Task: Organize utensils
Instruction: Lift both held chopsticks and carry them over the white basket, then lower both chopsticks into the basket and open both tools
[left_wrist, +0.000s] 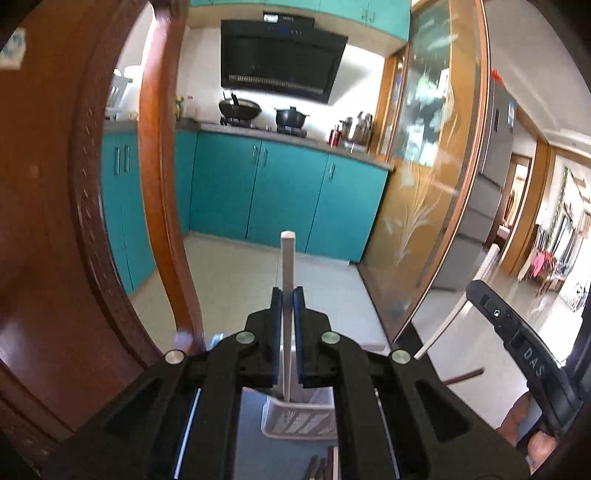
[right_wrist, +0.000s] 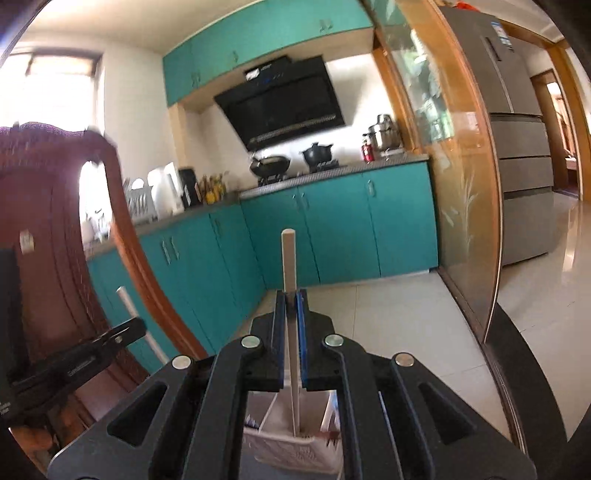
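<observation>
Between each tongs (left_wrist: 288, 295) (right_wrist: 290, 295), clenched, stands one slim white chopstick (left_wrist: 287, 258) (right_wrist: 289, 258).

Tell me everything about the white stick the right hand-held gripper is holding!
The white stick is a chopstick: long, thin, off-white, plastic-looking, with a squared, blunt top. It stands nearly upright, pinched between the blue pads of the right hand-held gripper, top poking above the fingers. Its lower end reaches down into the white slotted basket; whether it touches the bottom cannot be seen.
</observation>
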